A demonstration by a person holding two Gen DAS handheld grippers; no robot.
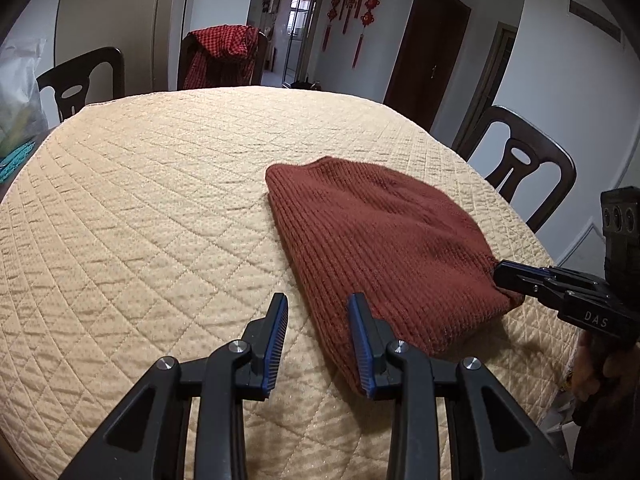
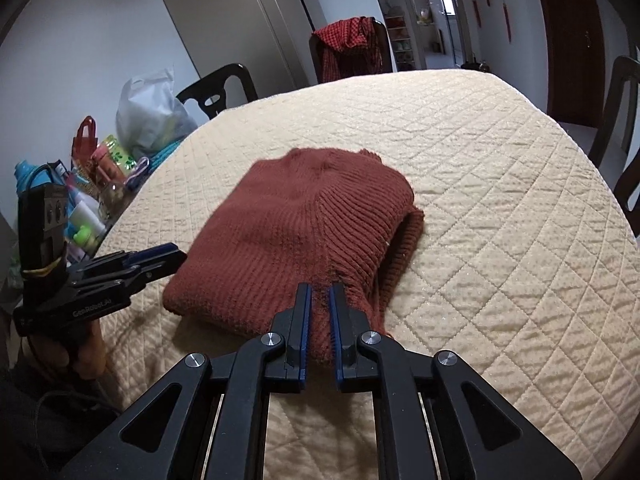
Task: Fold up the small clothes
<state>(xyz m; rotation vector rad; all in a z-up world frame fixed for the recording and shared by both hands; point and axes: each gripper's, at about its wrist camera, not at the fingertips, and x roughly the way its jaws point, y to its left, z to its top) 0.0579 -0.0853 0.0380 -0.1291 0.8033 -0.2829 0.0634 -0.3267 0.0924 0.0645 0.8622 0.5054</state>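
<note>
A rust-red ribbed knit garment (image 1: pixel 384 236) lies folded on the quilted beige table cover (image 1: pixel 160 200); it also shows in the right wrist view (image 2: pixel 296 232). My left gripper (image 1: pixel 320 300) is open and empty, its right finger (image 1: pixel 362 336) at the garment's near left edge. It shows at the left of the right wrist view (image 2: pixel 160 258). My right gripper (image 2: pixel 320 292) is shut on the garment's near edge, with knit fabric pinched between its pads. It also shows at the garment's right corner in the left wrist view (image 1: pixel 504 272).
Dark wooden chairs (image 1: pixel 516 164) stand around the table, one draped with a red checked cloth (image 1: pixel 224 52). Bags, bottles and clutter (image 2: pixel 104 168) crowd the table's left side. The quilted cover (image 2: pixel 500 200) stretches far and right.
</note>
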